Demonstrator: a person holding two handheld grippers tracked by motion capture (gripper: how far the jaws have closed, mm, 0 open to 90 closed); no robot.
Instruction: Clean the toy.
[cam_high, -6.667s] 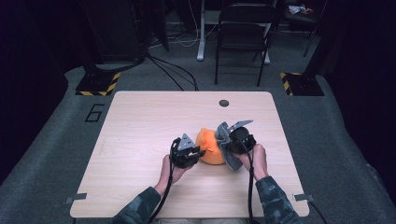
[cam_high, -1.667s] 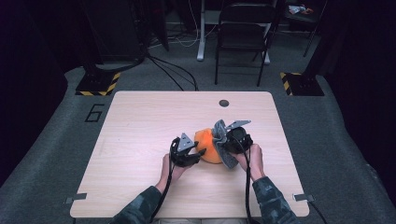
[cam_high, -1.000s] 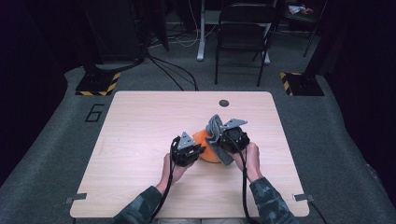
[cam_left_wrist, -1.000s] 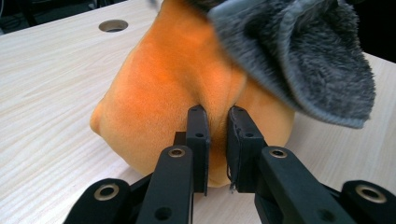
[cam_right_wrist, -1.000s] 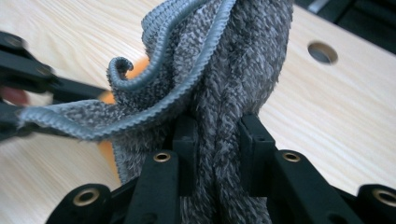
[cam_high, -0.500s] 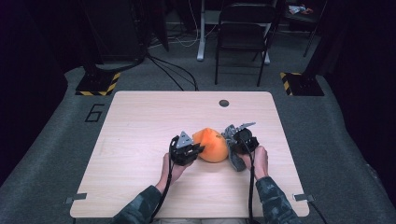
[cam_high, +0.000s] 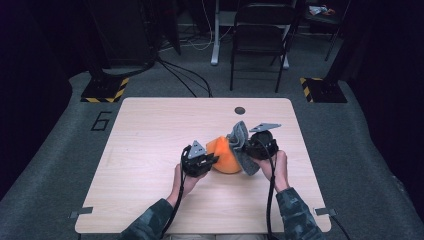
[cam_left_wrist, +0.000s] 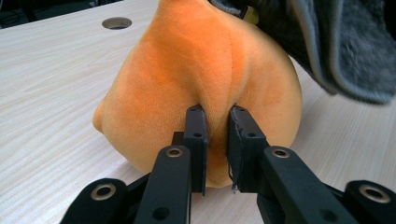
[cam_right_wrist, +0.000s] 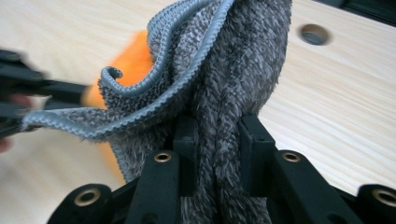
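**Fingers pinch plush and cloth at mid-table**

Fingers (cam_left_wrist: 196, 140) of the left gripper (cam_left_wrist: 215, 149) are pressed together on a fold of the orange plush (cam_left_wrist: 196, 74), which bulges between the two black pads. Its lower edge is hidden behind those jaws, and its top runs out of the left gripper view, so its full shape cannot be made out. A small yellow bit shows at the top under the grey cloth (cam_left_wrist: 345, 42), too cut off to identify.

From the right gripper view, the right gripper (cam_right_wrist: 217, 149) is clamped on a thick bunch of the cloth (cam_right_wrist: 224, 70), whose folds cover most of the plush (cam_right_wrist: 133, 60); just an orange patch shows behind the hemmed edge. At the left edge, dark shapes are blurred beyond telling.

Seen from above, the plush (cam_high: 224, 155) sits on the table (cam_high: 150, 135) right of centre, between the left gripper (cam_high: 199, 162) and the right gripper (cam_high: 260, 145), with the cloth (cam_high: 241, 145) draped against its right side. Both hands hide the grippers' handles. A round hole (cam_high: 240, 110) lies near the far edge.

Beyond the table's left corner, a "6" (cam_high: 101, 121) is marked on the floor. Farther off stand a chair (cam_high: 260, 30) and striped stand bases (cam_high: 104, 90); the background is too dark to read.
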